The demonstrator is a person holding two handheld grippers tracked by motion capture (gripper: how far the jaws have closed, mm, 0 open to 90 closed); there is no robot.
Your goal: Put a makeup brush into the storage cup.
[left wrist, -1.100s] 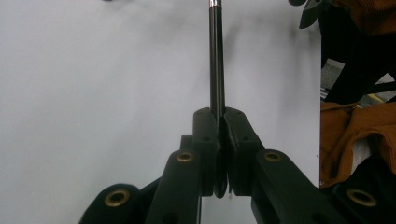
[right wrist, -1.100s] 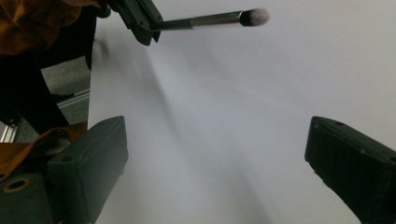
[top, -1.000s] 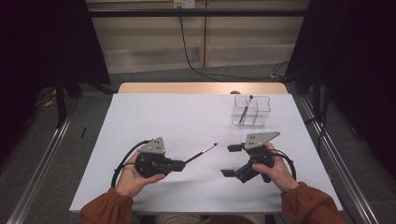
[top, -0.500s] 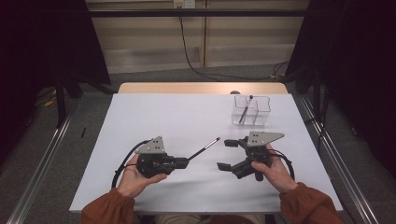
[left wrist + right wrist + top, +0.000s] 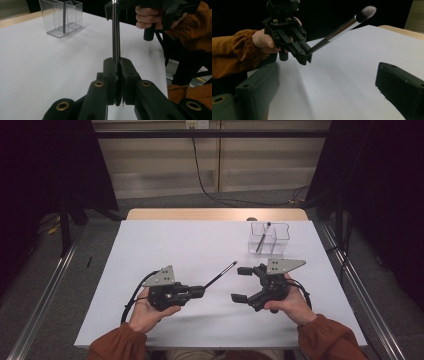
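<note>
My left gripper is shut on the handle end of a makeup brush, a thin dark stick that points away to the right above the white table. In the left gripper view the jaws clamp the brush, which runs straight ahead. My right gripper stands open and faces left, with its far jaw close beside the brush tip. The right gripper view looks between its wide jaws at the left gripper and the brush's white bristle head.
A clear two-compartment container stands at the back right of the table, with another dark brush leaning in its left compartment. The same container appears at the upper left of the left gripper view. Metal rails run along both table sides.
My right gripper has shifted slightly left and away, closer to the brush tip. The brush tip has swung a little farther from me. The left hand stays in place.
</note>
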